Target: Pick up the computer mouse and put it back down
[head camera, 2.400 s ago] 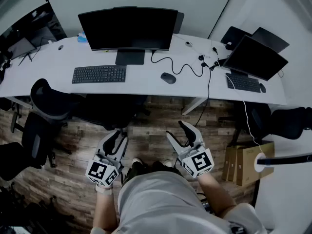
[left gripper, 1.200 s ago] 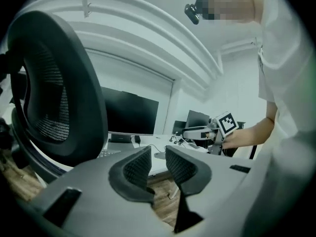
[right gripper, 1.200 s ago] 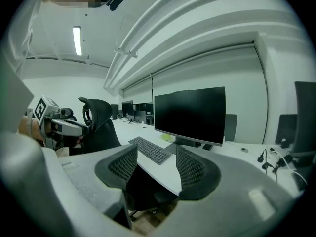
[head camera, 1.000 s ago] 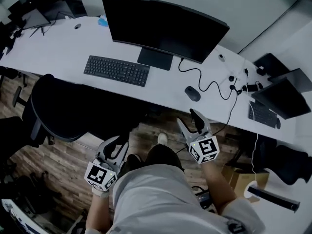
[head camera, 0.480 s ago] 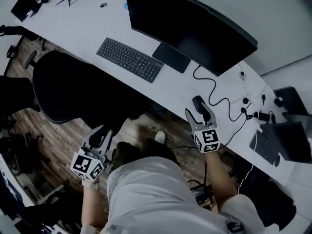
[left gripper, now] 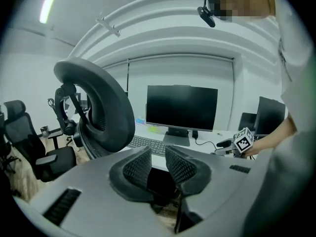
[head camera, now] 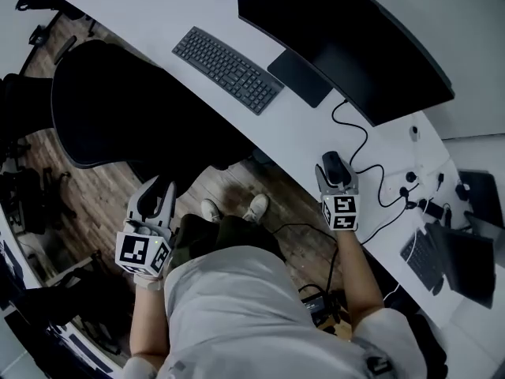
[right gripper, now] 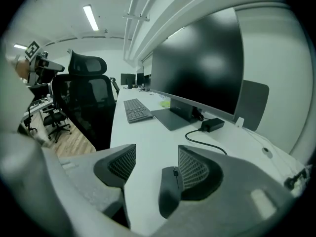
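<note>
The black computer mouse (head camera: 332,164) lies on the white desk (head camera: 300,136), right of the monitor stand, with its cable running away from it. My right gripper (head camera: 338,178) is open and reaches over the desk edge, one jaw on each side of the mouse. In the right gripper view the mouse (right gripper: 170,191) sits between the pads, close against the right one, with a wide gap to the left one. My left gripper (head camera: 155,197) hangs low over the wooden floor beside the chair. It (left gripper: 158,164) is open with nothing between its pads.
A large black monitor (head camera: 347,46) and a black keyboard (head camera: 227,69) stand on the desk. A black office chair (head camera: 110,109) is at the left, next to my left gripper. Cables (head camera: 359,144) and plugs lie right of the mouse; a second keyboard (head camera: 418,259) is further right.
My right gripper has gone forward from above the floor to the desk edge and now straddles the mouse. The left gripper has stayed low by the chair.
</note>
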A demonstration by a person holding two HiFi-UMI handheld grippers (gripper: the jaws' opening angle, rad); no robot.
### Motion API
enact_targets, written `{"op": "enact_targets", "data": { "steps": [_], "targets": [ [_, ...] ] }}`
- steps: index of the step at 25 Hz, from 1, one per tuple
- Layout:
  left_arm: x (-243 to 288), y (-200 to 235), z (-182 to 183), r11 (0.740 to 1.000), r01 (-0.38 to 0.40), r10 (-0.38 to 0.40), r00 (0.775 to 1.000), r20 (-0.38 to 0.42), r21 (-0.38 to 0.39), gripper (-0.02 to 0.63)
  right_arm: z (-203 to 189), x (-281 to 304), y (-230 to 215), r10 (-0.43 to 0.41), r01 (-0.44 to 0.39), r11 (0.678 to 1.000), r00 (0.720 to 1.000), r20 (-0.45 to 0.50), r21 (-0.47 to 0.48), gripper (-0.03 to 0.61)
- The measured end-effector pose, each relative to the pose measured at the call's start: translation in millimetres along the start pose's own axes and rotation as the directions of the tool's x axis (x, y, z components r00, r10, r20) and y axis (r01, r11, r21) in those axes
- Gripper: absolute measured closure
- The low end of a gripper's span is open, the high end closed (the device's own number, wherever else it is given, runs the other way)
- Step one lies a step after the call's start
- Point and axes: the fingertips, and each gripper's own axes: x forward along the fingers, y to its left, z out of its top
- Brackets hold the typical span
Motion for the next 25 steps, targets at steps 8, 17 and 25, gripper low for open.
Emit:
{"op": "enact_targets", "data": {
  "steps": [8, 17, 25],
  "targets": [
    [3, 5, 1, 0.997, -0.08, 0.08, 0.997, -0.004, 0.014, 0.532, -34, 29, -26, -0.039, 0.036, 0.999, 0.996, -0.082, -0.04, 0.322],
    [8, 4, 0, 0.995, -0.097, 0.097, 0.995, -0.013, 0.007, 0.535, -67, 47, -39, -0.052, 0.043, 0.998, 0.984, -0.169, -0.053, 0.293],
    [9, 5, -1, 0.994, -0.106, 0.106, 0.994, -0.017, 0.002, 0.535, -72, 50, -42, -0.028, 0.035, 0.999, 0.989, -0.146, 0.04, 0.287]
  ]
}}
